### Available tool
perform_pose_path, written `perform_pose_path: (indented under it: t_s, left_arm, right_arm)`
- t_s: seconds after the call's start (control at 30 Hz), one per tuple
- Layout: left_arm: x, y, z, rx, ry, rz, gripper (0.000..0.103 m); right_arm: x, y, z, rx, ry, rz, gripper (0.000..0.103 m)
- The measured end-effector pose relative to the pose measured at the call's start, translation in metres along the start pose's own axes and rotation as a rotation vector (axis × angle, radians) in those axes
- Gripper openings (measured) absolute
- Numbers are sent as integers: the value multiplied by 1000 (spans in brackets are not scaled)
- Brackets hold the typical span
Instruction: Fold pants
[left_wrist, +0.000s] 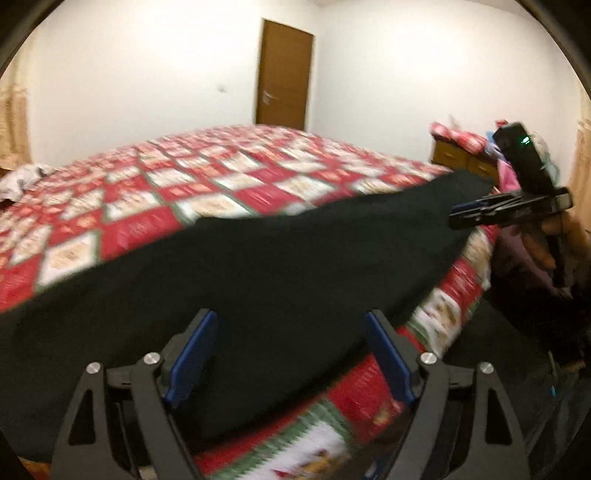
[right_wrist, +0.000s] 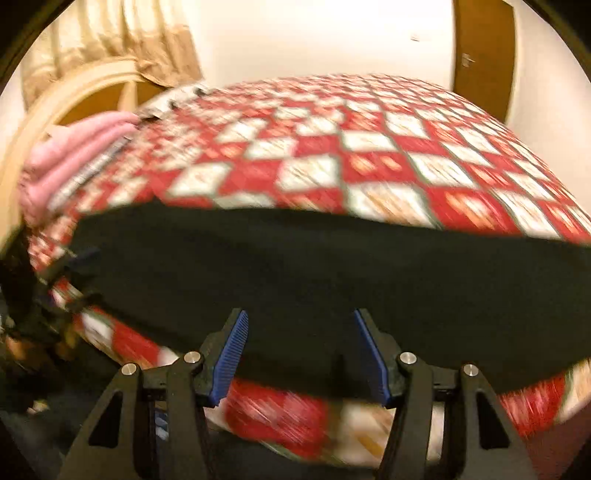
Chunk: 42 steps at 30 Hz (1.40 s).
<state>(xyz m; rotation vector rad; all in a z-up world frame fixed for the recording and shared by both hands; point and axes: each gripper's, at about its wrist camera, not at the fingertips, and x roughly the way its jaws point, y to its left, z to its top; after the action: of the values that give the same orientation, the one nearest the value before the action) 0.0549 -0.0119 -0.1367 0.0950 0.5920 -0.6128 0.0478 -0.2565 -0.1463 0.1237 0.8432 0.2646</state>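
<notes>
On bed edge, black pants lie flat, folding barely begun; left gripper and right gripper fingers apart, empty.

- Right claw at 6 o'clock, its blue pads spread wide.
- Black pants lie across the bed's near edge, from 9 to 3 o'clock.
- Red-and-white checkered quilt covers the bed toward 12.
- Pink folded fabric sits at 10 o'clock.
</notes>
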Motion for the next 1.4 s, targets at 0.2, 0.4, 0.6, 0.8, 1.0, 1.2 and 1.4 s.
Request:
perform_pose_path:
  t_s: [0.2, 0.4, 0.6, 0.8, 1.0, 1.2, 1.4]
  left_arm:
    - [17, 13, 1, -63, 20, 44, 95]
    - [25, -3, -18, 20, 56, 53, 95]
    - [21, 3, -18, -12, 48, 26, 97]
    - [24, 1, -18, -11, 54, 26, 101]
    - [26, -5, -20, 15, 62, 45, 103]
    - [25, -3, -20, 12, 59, 39, 103]
    - [18, -3, -17, -14, 38, 28, 103]
  right_arm:
    - [78, 57, 84, 66, 76, 287, 52]
    - [157, 118, 131, 65, 200, 346, 52]
    - [187, 142, 133, 14, 272, 316, 34]
    - [180, 134, 136, 91, 228, 424, 4]
    - [172, 133, 138, 90, 162, 404, 2]
    - [186, 114, 127, 108, 181, 368, 2]
    - [115, 76, 91, -10, 123, 196, 32]
